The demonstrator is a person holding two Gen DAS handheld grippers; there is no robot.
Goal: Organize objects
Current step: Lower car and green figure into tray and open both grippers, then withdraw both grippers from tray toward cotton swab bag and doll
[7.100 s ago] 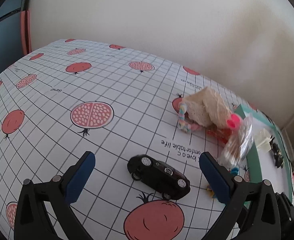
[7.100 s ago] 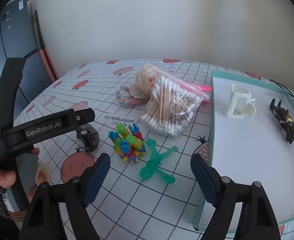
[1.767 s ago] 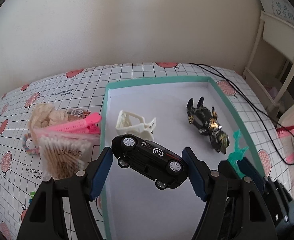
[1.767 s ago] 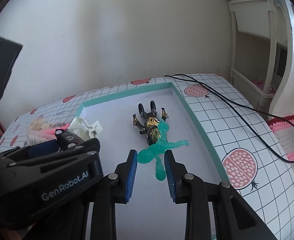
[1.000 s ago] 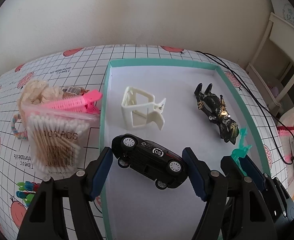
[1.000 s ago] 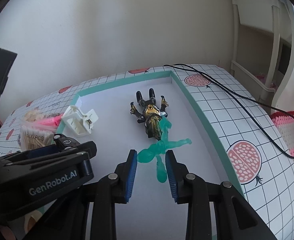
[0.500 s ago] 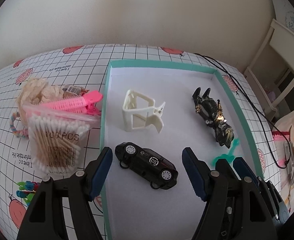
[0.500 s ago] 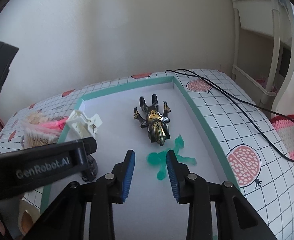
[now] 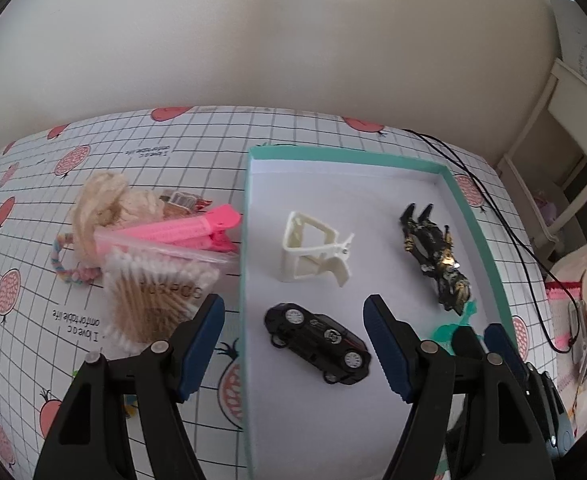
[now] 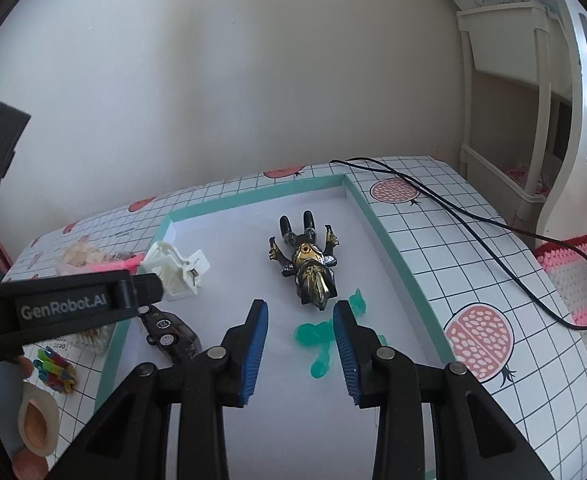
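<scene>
Left tool [image 9: 293, 344]: angled steeply downward, jaws spread wide, nothing gripped between the blue pads [image 9: 203, 344]. Right tool [image 10: 300, 354]: tilted downward, jaws just opening, partly parted, pads clear of contact; it sits just right of the left tool.

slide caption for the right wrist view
Right gripper, jaws just opening, above a green figure lying released in the teal-rimmed tray.

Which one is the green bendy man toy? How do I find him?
Look in the white tray with the teal rim. Near its right wall lies the black-and-gold figure; the green man lies flat just below its head. He is the only see-through green toy there.
</scene>
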